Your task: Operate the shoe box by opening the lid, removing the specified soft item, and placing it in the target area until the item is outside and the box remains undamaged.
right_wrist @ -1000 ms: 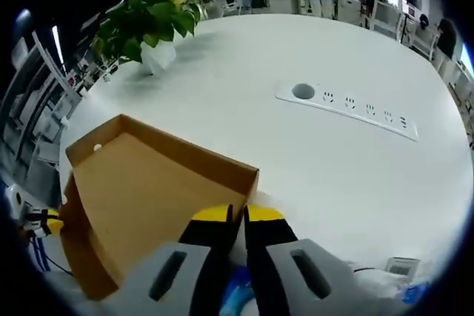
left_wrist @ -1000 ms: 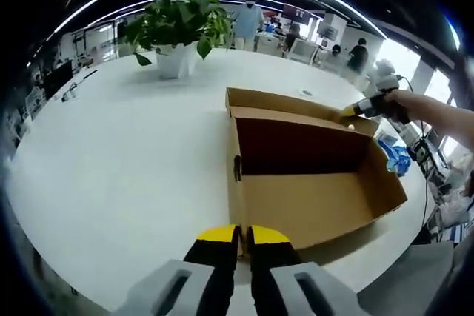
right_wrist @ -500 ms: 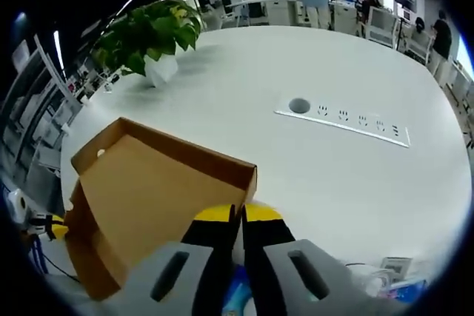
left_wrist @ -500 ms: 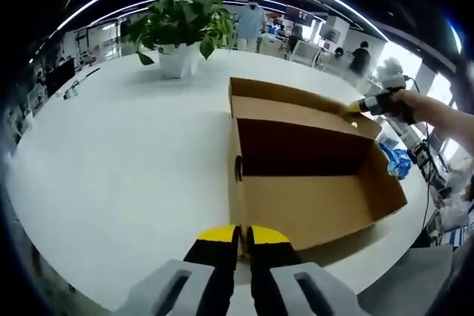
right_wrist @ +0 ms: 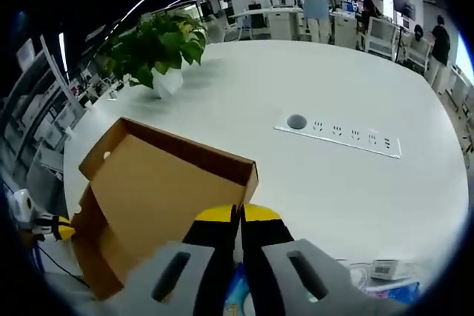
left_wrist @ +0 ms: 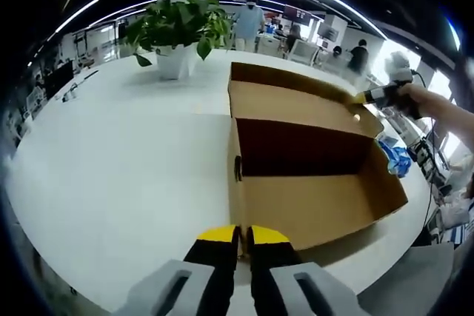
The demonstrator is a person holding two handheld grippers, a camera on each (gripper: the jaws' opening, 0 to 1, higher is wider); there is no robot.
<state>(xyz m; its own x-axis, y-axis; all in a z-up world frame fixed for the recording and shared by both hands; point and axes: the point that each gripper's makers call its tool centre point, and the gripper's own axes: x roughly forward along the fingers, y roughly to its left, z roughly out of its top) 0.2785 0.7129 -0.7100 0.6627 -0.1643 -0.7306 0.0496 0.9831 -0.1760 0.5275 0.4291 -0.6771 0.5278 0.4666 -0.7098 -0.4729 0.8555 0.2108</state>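
Note:
The brown cardboard shoe box (left_wrist: 318,205) lies open on the round white table (left_wrist: 118,160), and its inside shows bare cardboard. My left gripper (left_wrist: 238,233) is shut on the box's near wall. The lid (left_wrist: 296,105) stands raised at the back. My right gripper (left_wrist: 368,97) holds the lid's far corner, with a person's hand behind it. In the right gripper view the jaws of my right gripper (right_wrist: 238,214) are shut on the edge of the lid (right_wrist: 163,190). A blue soft item (left_wrist: 392,158) lies outside the box at its right.
A potted green plant (left_wrist: 178,31) stands on the far side of the table. A white power strip (right_wrist: 337,136) lies flat beyond the lid. The table edge and cables are to the right of the box. People stand by desks in the background.
The lid has swung up higher, with my right gripper lifting its corner. My left gripper has stayed on the box wall.

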